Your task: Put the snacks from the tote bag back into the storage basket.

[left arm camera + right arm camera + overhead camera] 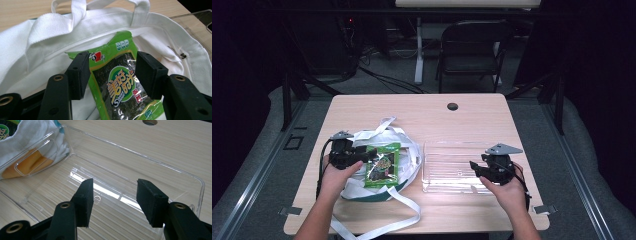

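We see a green snack packet [382, 165] lying on a white cloth bag [399, 137] at the left of the wooden table [462, 115]; our left gripper [371, 155] has its jaws on either side of the packet's top end, and in the left gripper view the packet [117, 85] sits between the pads, the left pad at its edge, though we cannot tell whether they press on it; to the right, just beside the bag, stands a clear plastic tray [447, 150]; our right gripper [474, 167] hangs over the tray's near right part with jaws spread wide and nothing between them [113, 195]; a dark chair [472, 47] stands beyond the table's far edge.
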### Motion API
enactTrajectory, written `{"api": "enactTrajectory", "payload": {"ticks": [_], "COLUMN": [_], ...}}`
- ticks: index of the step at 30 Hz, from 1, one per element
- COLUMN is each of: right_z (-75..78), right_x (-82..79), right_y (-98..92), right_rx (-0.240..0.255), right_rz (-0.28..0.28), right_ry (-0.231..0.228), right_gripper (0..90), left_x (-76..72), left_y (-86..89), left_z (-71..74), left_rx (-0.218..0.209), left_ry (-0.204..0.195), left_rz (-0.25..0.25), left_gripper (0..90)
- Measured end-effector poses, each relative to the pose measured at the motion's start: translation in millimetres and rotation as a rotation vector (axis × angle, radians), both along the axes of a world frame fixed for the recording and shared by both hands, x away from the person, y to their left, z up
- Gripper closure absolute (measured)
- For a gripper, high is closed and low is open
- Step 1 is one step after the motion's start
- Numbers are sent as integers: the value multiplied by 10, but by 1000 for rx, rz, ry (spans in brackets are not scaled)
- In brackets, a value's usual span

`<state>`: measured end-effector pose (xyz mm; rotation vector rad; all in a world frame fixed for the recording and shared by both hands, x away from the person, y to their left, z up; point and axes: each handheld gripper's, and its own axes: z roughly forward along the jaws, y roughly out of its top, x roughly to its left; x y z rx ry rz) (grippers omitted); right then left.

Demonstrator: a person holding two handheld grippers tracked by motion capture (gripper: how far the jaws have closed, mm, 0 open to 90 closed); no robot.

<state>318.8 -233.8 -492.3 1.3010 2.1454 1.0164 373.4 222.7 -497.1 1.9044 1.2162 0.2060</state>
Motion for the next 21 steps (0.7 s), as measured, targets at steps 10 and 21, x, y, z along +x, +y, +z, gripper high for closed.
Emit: {"api": "enactTrajectory", "payload": {"ticks": [10, 21], "right_z": [3, 41], "right_x": [-25, -56], "right_y": [-8, 19], "right_rx": [-15, -12], "right_rz": [5, 0], "right_ry": [3, -14], "right_gripper": [459, 455], "left_x": [30, 18], "left_y": [34, 42], "left_z": [-25, 2], "left_rx": [-24, -36], "left_ry": [49, 84], "left_rz": [41, 23], "left_gripper": [390, 384]}}
